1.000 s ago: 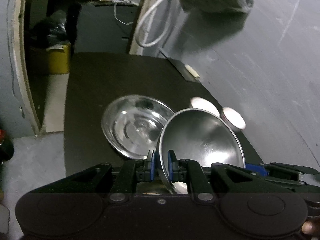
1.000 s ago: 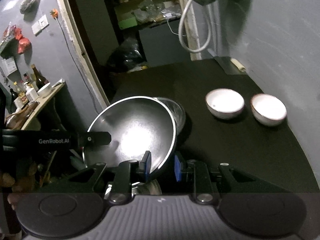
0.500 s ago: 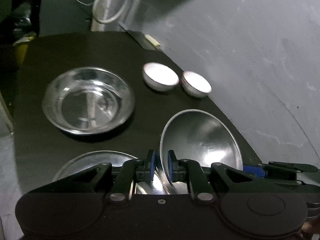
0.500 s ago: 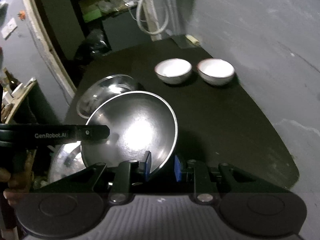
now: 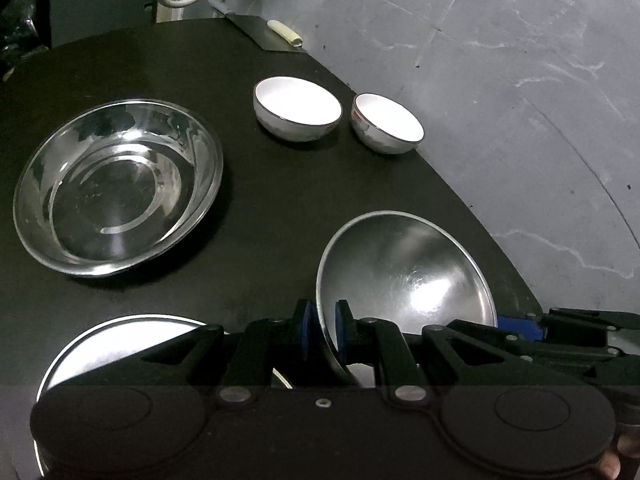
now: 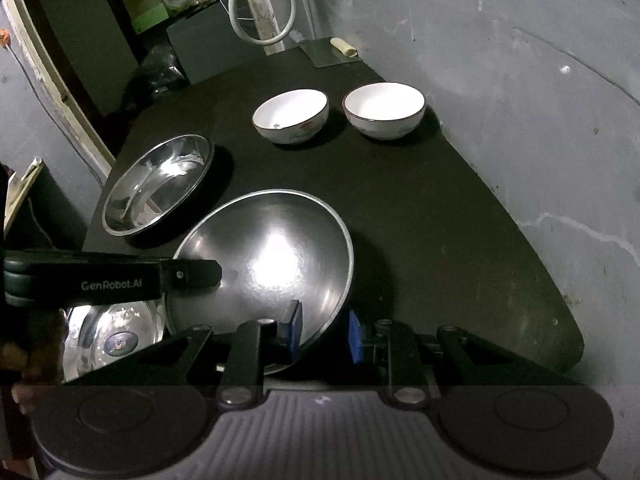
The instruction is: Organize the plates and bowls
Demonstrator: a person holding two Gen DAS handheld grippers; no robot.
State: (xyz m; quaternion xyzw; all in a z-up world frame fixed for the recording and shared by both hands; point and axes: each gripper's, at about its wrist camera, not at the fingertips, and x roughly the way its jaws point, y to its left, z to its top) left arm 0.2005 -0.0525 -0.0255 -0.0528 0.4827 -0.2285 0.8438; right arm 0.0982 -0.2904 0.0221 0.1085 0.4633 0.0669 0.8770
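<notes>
A large steel bowl (image 5: 404, 276) (image 6: 264, 260) hangs tilted just above the black table (image 5: 260, 216), held from both sides. My left gripper (image 5: 324, 324) is shut on its left rim. My right gripper (image 6: 324, 334) is shut on the opposite rim. In the right wrist view the left gripper's body (image 6: 120, 276) reaches in from the left. A shallow steel dish (image 5: 116, 188) (image 6: 158, 184) lies to the left. Two white bowls (image 5: 298, 110) (image 5: 388, 122) stand side by side farther back. A flat steel plate (image 5: 120, 340) (image 6: 116, 332) lies under the left gripper.
A cleaver (image 5: 268, 34) (image 6: 332, 52) lies at the table's far end. A grey wall (image 5: 500, 80) borders the table on the right. White hose (image 6: 260, 20) hangs behind the table, and a doorway with clutter opens at the far left.
Both grippers have carried the steel bowl lower and nearer over the table. The views tilted down, and the flat plate came into sight at the lower left.
</notes>
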